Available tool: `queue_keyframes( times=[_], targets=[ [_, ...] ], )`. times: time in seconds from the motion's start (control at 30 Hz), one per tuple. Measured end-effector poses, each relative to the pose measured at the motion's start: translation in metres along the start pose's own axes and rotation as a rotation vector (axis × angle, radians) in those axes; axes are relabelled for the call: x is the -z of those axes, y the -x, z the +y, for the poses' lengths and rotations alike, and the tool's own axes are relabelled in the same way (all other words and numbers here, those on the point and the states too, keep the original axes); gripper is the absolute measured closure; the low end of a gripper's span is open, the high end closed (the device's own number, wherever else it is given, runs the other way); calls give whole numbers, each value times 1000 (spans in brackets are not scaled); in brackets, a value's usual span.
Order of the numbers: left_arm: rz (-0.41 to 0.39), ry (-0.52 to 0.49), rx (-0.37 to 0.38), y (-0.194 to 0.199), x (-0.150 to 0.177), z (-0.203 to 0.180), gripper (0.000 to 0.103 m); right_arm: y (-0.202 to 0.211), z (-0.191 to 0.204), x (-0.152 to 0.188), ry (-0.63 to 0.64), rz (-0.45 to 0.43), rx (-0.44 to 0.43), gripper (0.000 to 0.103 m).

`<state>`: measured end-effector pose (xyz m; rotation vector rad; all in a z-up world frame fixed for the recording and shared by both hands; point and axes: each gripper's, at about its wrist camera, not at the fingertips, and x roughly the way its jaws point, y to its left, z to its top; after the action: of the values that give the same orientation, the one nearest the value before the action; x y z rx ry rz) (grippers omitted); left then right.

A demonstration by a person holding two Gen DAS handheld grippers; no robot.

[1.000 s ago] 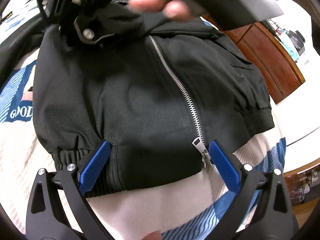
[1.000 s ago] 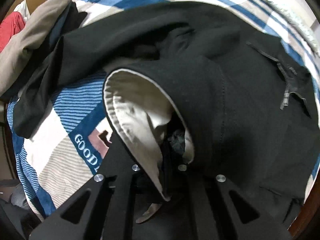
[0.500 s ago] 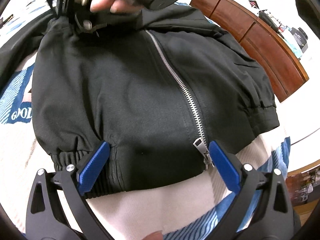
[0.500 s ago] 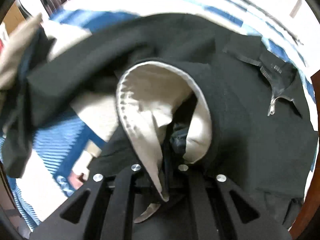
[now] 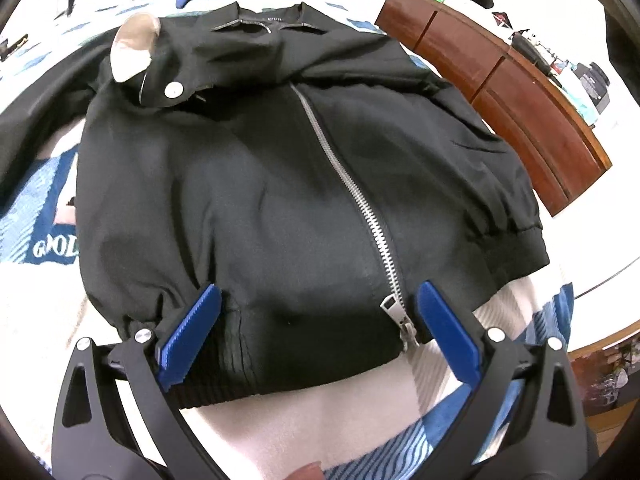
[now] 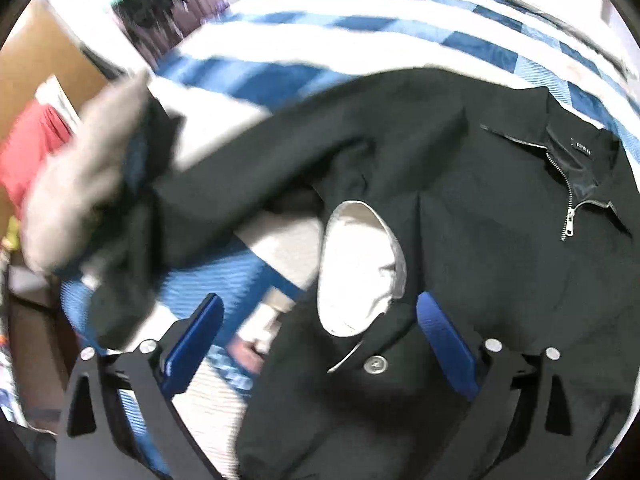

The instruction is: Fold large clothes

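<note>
A black jacket (image 5: pixel 280 184) lies flat on the blue and white blanket (image 5: pixel 400 440), zipped up. The left gripper (image 5: pixel 316 328) sits wide apart over its bottom hem, holding nothing. The right gripper (image 6: pixel 320 336) has just been opening, above the pale-lined cuff (image 6: pixel 356 272), gripping nothing

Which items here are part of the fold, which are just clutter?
In play:
- black zip jacket
- its folded-in sleeve cuff, pale lining showing
- left gripper, open at the hem
- right gripper, open

Lying about:
- blue-and-white blanket
- wooden dresser
- beige and red clothes
</note>
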<state>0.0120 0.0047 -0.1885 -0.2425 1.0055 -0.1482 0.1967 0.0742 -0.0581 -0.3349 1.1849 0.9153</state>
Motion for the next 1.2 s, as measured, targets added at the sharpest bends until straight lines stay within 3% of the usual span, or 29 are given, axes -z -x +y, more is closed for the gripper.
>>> queue_keyframes(
  times=[0.13, 0.27, 0.37, 0.5, 0.67, 0.83, 0.93, 1.03, 1.1, 1.2],
  targets=[
    [-35, -65, -73, 7, 2, -5, 6, 9, -29, -4, -235, -145, -177, 5],
    [30, -46, -37, -4, 5, -1, 6, -37, -52, 2, -393, -119, -319, 5],
    [43, -55, -40, -8, 7, -1, 6, -72, -47, -2, -395, -109, -392, 5],
    [48, -51, -46, -16, 13, -1, 6, -112, -39, -10, -385, -40, -303, 4],
    [37, 17, 13, -14, 11, 13, 6, -149, -39, -22, -362, 65, -203, 4],
    [38, -39, -21, -16, 14, 8, 6, -138, -35, -32, -332, 117, -240, 4],
    [12, -39, -11, -9, 10, 7, 6, -95, -36, -31, -275, 49, -276, 4],
    [-60, -22, -2, 5, 5, 9, 6, -50, -52, -20, -261, -42, -249, 4],
    [-96, -30, -6, 11, 2, 9, 6, -21, -83, -5, -289, -108, -174, 4],
    [-42, 17, 46, 1, 2, 12, 6, 3, -139, 22, -357, -151, -16, 4]
  ],
)
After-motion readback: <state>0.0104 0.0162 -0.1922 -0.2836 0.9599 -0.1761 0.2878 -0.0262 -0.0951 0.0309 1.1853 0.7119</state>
